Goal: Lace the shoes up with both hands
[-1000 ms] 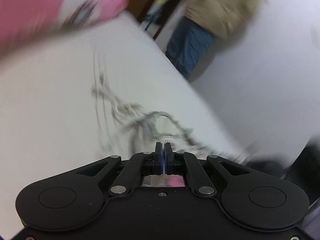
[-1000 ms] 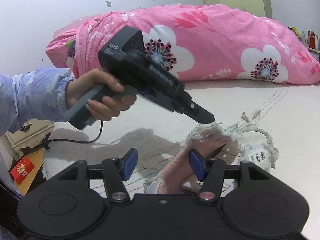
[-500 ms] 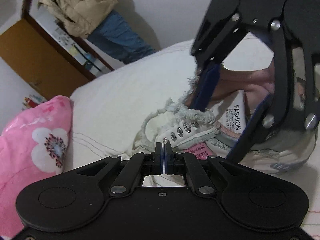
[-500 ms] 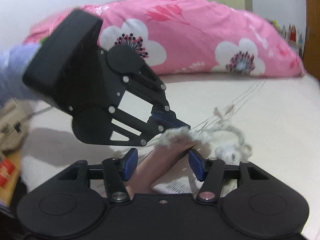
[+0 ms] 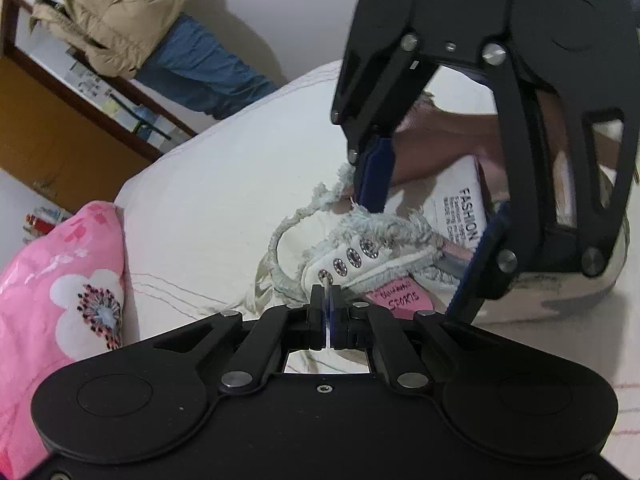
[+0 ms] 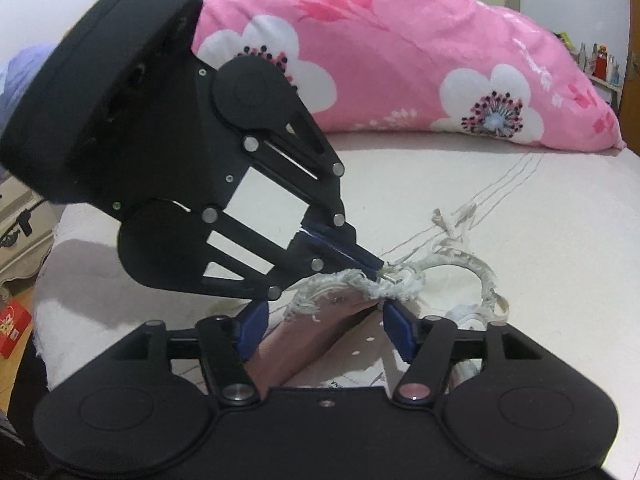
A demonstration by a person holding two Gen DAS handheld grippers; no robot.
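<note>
A white frayed-edged sneaker point(image 5: 372, 256) with a pink tongue label is seen beside a pink quilt point(image 6: 400, 68) patterned with white flowers.

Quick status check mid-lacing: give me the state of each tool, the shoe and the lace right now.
Left tool: shut on the lace tip.
Right tool: jaws opening, straddling the shoe's tongue.
Shoe: lying on the bed, eyelets unlaced.
Lace: frayed, looped loose on the bed.
</note>
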